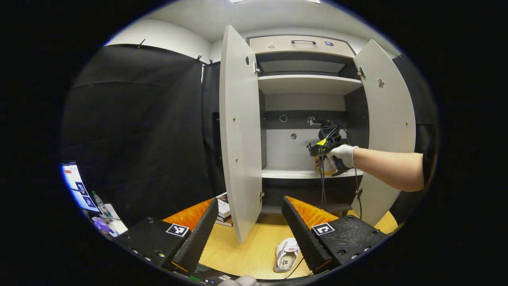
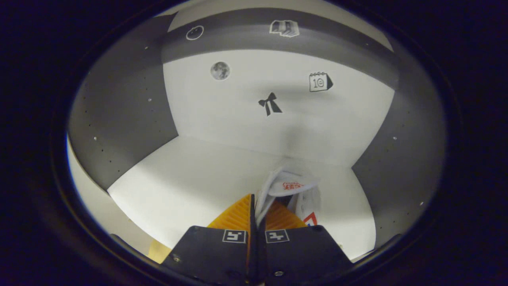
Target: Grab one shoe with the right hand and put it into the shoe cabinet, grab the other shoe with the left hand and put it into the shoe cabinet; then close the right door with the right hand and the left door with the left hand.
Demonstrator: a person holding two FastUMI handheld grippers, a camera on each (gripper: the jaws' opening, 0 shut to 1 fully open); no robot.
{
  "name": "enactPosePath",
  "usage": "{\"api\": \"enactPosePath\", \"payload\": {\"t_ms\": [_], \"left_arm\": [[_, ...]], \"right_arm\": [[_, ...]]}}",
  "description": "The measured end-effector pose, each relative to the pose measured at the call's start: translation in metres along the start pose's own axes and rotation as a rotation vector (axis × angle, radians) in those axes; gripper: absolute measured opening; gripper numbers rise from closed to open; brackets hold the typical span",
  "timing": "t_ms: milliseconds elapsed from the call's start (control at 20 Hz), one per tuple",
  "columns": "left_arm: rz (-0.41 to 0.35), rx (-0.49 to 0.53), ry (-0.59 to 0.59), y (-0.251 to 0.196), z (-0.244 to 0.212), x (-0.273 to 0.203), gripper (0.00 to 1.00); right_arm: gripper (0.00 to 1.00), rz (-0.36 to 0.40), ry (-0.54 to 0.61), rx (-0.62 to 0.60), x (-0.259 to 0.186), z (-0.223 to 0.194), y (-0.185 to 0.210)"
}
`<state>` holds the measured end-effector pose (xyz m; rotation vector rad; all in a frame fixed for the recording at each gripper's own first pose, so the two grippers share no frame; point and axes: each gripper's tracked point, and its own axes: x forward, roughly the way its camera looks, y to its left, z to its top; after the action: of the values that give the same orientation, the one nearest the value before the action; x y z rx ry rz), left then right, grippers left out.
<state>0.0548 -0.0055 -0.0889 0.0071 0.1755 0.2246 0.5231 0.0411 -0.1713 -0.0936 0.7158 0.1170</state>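
In the left gripper view, my left tongs (image 1: 254, 232) are wide open and hold nothing. They hang low over the yellow wooden floor (image 1: 246, 250). One white shoe (image 1: 286, 260) lies on that floor just beside my right-side finger. Ahead of the tongs stands the shoe cabinet (image 1: 305, 85) with its left door (image 1: 240, 135) and right door (image 1: 387, 131) both swung open. Farther off, my gloved hand (image 1: 343, 155) reaches into the cabinet with my arm out straight, holding my right tongs (image 1: 323, 149) above the middle shelf (image 1: 289, 173). Black cloth hangs to the left of the tongs, and a screen (image 1: 75, 186) glows low on that side.

In the right gripper view, my right tongs (image 2: 257, 216) are squeezed narrow on the other shoe (image 2: 287, 190), pinching its thin edge. The shoe is on the white shelf (image 2: 190, 186) inside the cabinet, just ahead of the tongs. Beyond it is the white back wall (image 2: 246, 119) with small stickers, and grey side walls stand on both sides.
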Motion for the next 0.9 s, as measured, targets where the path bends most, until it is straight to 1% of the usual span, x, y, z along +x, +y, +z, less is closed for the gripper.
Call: {"api": "enactPosePath", "payload": {"t_ms": [100,150,200,250,300,400,500,600,750,900], "left_arm": [[-0.006,0.0,-0.011,0.001,0.003,-0.002,0.96],[-0.009,-0.001,-0.02,0.002,0.005,-0.002,0.96],[-0.01,0.001,-0.028,0.004,0.008,-0.003,0.96],[-0.014,0.0,-0.03,0.007,0.008,-0.004,0.96],[-0.019,-0.004,-0.035,0.008,0.009,-0.006,0.96],[-0.038,-0.007,-0.044,0.009,0.012,-0.008,0.96],[-0.053,-0.002,-0.056,0.013,0.015,-0.009,0.96],[-0.076,0.001,-0.068,0.016,0.018,-0.012,0.96],[-0.111,0.006,-0.078,0.018,0.019,-0.016,0.96],[-0.155,0.01,-0.088,0.016,0.019,-0.02,0.96]], "right_arm": [[0.06,-0.025,-0.003,0.005,-0.004,-0.001,-0.002],[0.11,-0.019,-0.026,0.025,-0.008,0.002,-0.002],[0.12,0.003,-0.05,0.045,-0.017,0.004,0.001],[0.27,0.011,-0.073,0.053,-0.03,0.005,0.0],[0.39,0.012,-0.12,0.056,-0.043,0.01,-0.001],[0.43,-0.017,-0.259,0.066,-0.079,0.024,-0.008],[0.77,-0.035,-0.39,0.076,-0.128,0.035,-0.01],[1.0,-0.039,-0.497,0.091,-0.178,0.038,-0.01],[0.99,-0.046,-0.611,0.078,-0.245,0.017,-0.005],[0.99,-0.045,-0.678,0.086,-0.303,-0.021,-0.003]]}}
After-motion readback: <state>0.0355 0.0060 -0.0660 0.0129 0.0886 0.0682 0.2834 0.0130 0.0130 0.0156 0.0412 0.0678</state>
